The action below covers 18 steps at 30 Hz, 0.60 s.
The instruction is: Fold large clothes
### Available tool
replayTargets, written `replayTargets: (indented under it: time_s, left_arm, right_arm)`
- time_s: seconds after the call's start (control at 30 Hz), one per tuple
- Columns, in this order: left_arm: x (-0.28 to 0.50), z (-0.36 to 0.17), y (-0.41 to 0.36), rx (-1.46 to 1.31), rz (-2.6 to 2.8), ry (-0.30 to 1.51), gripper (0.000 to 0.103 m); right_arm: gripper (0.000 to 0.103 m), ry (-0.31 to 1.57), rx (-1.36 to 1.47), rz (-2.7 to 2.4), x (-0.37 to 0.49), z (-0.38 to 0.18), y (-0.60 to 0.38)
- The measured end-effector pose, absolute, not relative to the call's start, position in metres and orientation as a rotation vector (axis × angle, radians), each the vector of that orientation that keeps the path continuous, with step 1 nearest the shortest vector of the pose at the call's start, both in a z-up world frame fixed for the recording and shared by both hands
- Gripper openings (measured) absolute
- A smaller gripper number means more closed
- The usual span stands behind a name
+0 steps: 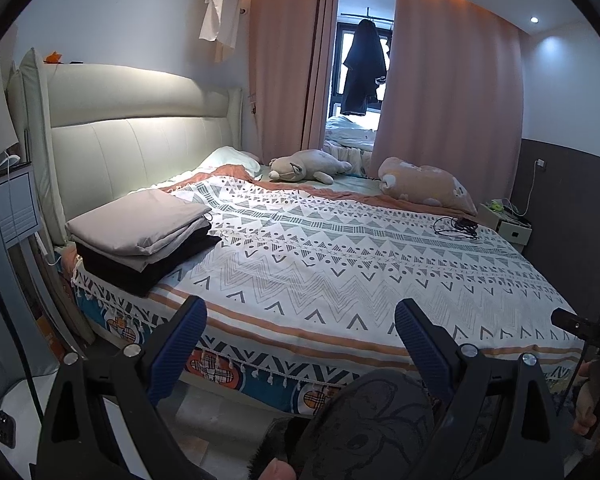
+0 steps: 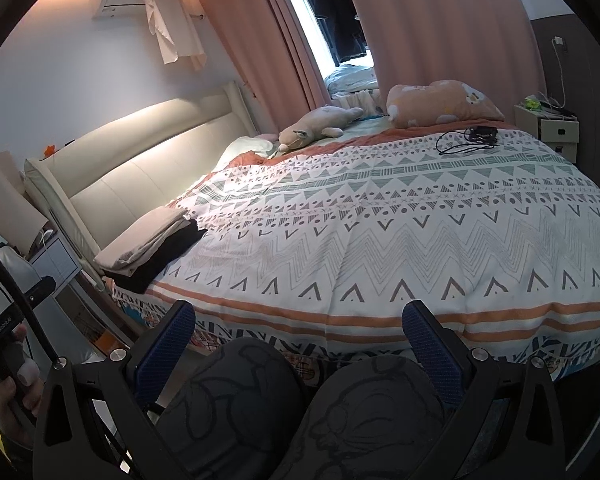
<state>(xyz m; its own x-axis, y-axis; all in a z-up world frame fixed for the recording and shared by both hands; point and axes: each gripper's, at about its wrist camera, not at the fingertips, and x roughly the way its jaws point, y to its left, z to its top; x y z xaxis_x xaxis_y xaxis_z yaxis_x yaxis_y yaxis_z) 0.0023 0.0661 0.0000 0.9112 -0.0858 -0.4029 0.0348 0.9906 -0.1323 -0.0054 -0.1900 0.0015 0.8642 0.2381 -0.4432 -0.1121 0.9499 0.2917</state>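
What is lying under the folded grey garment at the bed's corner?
Under the folded grey garment lies a black folded garment, its edges sticking out at the front and right. Both rest on the patterned bedspread. Whether anything more is sandwiched between them cannot be seen.

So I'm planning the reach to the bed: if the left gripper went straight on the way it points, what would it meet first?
Probably the patterned bedspread. The left gripper is open and holds nothing, and nothing stands between its fingers and the bed. The folded clothes stack lies off to the left. Depth is unclear.
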Motion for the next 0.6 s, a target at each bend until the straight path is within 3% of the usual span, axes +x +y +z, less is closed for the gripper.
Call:
replayTargets:
  time_s: [0.6]
  left_arm:
    - [0.0100,-0.0040,0.0648,-0.113,-0.045,0.412,0.097]
  right_arm:
    - [0.103,0.520,0.291,0.182,0.0036,-0.0047,-0.1929]
